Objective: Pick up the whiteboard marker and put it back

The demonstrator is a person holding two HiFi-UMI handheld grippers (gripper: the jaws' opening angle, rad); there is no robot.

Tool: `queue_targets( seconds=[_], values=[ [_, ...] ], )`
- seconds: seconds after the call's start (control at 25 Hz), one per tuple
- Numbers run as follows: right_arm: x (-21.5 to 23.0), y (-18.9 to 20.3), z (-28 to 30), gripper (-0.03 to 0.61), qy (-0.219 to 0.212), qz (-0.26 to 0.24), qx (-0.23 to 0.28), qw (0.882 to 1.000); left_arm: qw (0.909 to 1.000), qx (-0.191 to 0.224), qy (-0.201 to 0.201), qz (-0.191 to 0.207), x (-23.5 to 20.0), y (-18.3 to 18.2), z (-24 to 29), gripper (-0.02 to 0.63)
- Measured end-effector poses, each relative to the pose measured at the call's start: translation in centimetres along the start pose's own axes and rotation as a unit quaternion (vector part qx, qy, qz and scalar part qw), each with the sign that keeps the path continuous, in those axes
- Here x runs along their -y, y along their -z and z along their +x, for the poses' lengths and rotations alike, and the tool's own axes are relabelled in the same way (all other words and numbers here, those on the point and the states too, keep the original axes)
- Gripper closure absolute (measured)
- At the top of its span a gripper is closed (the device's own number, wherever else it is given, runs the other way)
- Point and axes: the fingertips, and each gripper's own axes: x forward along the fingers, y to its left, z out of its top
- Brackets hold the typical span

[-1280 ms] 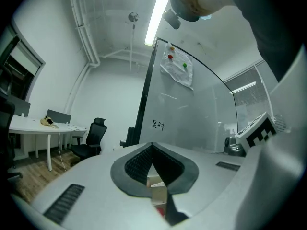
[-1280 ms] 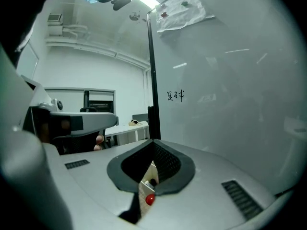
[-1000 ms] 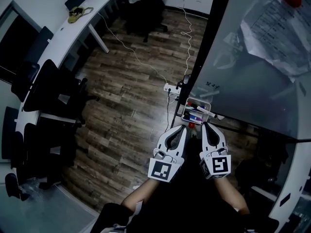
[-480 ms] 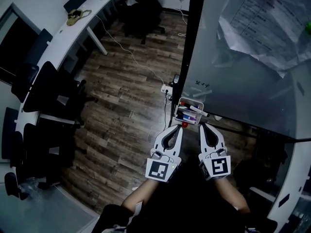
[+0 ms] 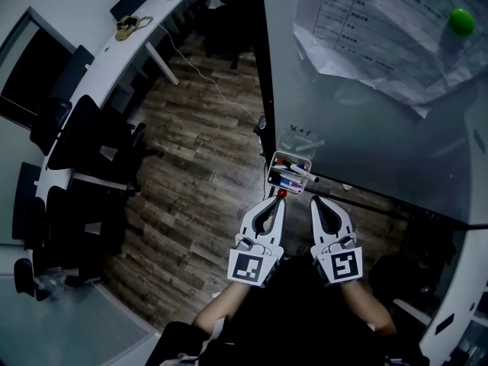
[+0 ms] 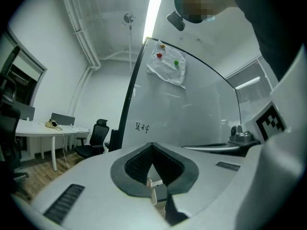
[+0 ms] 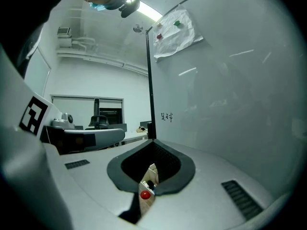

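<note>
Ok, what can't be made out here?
- Marker tray, head view: markers too small to count or single out.
- Same tray, both gripper views: all but a sliver hidden behind the shut jaws.
- Whiteboard writing: too small to read.
- Pinned paper: print blurred, top cut off by frame edge.

A dark wood-plank floor (image 5: 206, 151) runs beneath a long white counter (image 5: 91, 67) set along a white wall (image 6: 62, 80). Black office chairs (image 5: 84, 139) stand beside it. A strip light (image 6: 153, 6) glows overhead. The dark panel (image 5: 27, 59) behind the counter may be a window.
</note>
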Motion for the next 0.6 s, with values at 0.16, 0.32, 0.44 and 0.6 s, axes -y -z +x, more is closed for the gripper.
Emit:
queue_targets(
  seconds=[0.16, 0.32, 0.44, 0.6],
  values=[
    [0.1, -0.3, -1.1, 0.563, -0.011, 0.004, 0.005, 1.0, 1.0, 0.003, 0.0, 0.005, 1.1, 0.1, 0.2, 0.606],
    [0.6, -0.2, -1.9, 0.563, -0.013, 0.01, 0.009, 1.0, 1.0, 0.0, 0.0, -0.004, 2.1, 0.7, -0.1, 0.606],
    [0.9, -0.6, -2.5, 0.563, -0.012, 0.01, 0.014, 1.0, 1.0, -0.003, -0.002, 0.002, 2.5, 0.7, -0.3, 0.606],
    [1.3, -0.7, -2.8, 0.564, -0.009, 0.013, 0.02, 1.0, 1.0, -0.001, -0.002, 0.001, 2.9, 0.9, -0.4, 0.606]
  ],
)
